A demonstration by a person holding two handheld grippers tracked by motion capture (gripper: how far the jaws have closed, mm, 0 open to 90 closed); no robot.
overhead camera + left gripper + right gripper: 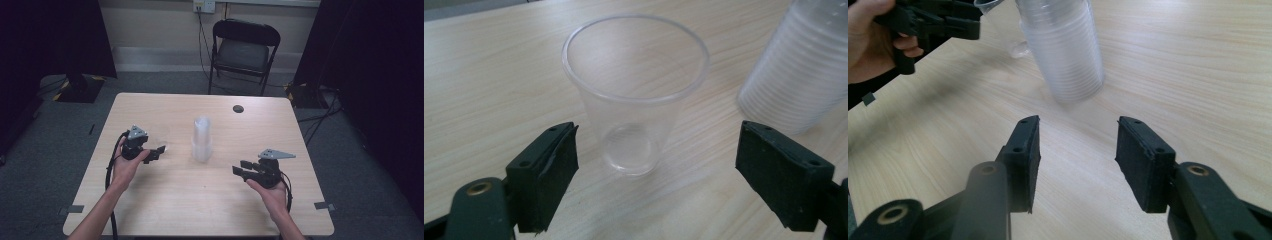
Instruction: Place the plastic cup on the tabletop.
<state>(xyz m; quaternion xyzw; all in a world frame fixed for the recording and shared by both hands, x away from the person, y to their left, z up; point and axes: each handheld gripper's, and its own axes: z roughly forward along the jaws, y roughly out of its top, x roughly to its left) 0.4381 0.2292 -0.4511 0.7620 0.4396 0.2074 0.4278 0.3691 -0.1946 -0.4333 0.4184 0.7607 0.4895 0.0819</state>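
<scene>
My left gripper stands wide with the single cup upright on the table just ahead, untouched – I think the next move is for my right gripper, also open, to reach the cup stack.

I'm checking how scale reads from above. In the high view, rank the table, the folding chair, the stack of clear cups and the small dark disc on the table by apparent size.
1. table
2. folding chair, though it stands farther from the camera
3. stack of clear cups
4. dark disc
</scene>
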